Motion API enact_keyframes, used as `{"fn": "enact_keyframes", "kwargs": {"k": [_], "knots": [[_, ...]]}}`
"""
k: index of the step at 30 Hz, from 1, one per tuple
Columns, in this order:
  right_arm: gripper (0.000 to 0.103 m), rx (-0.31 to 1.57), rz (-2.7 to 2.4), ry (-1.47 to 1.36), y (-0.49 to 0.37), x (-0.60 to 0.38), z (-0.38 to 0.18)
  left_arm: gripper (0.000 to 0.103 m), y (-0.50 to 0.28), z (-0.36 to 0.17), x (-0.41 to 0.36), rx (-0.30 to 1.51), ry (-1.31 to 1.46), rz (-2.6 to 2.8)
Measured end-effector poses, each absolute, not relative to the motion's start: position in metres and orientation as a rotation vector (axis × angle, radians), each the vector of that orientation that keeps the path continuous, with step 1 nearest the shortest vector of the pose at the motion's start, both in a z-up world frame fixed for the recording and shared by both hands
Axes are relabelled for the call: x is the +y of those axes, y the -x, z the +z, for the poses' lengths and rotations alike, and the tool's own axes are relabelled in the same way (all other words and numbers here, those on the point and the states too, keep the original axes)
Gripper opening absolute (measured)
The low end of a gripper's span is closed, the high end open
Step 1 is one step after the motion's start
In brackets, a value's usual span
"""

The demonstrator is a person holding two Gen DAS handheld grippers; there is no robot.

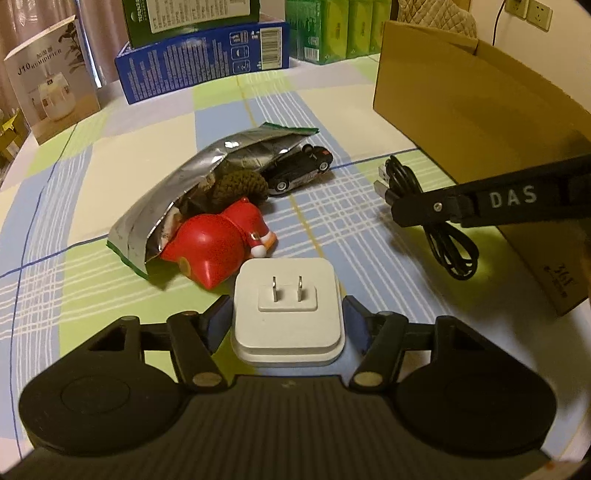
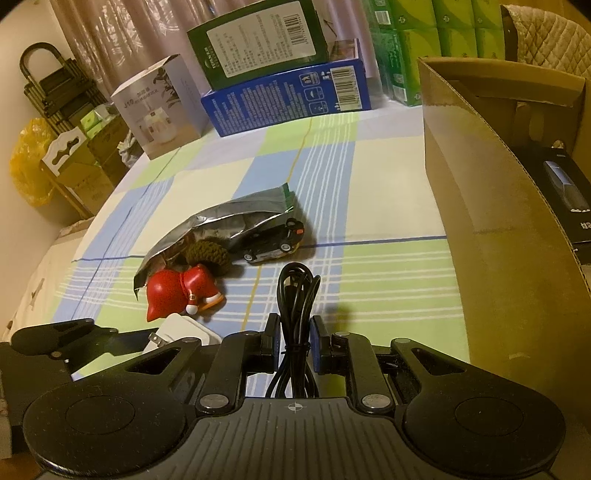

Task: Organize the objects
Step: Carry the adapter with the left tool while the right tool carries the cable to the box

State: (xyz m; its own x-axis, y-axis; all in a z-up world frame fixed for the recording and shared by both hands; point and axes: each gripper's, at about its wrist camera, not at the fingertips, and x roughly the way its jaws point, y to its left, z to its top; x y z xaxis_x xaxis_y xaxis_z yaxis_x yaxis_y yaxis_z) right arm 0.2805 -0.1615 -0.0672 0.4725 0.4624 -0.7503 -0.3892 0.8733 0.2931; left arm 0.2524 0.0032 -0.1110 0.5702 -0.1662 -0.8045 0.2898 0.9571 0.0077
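My left gripper (image 1: 286,318) is shut on a white plug charger (image 1: 288,314), prongs facing forward, low over the checked cloth. My right gripper (image 2: 294,341) is shut on a coiled black USB cable (image 2: 295,291) beside the cardboard box (image 2: 480,192); in the left wrist view one of its black fingers (image 1: 424,208) sits over the cable (image 1: 447,236). Ahead lie a red figurine (image 1: 207,251), a silver foil bag (image 1: 207,177), a brown knitted item (image 1: 240,184) under the bag, and a black toy car (image 1: 299,170). The charger (image 2: 181,332) also shows at the lower left of the right wrist view.
The open cardboard box (image 1: 461,110) stands at the right with a black packaged item (image 2: 565,199) inside. Along the far edge are a white humidifier box (image 1: 51,85), a blue box (image 1: 203,62) with a dark green one on top, and green packs (image 1: 332,29).
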Motion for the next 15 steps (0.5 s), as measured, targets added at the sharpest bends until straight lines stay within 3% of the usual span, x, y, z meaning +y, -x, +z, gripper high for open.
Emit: {"fn": "enact_keyframes", "kwargs": {"k": [15], "knots": [[0.012,0.926,0.540,-0.091,-0.265,-0.165,-0.057,0.060,-0.231,-0.095,0.014,0.954,-0.030,-0.173]]}}
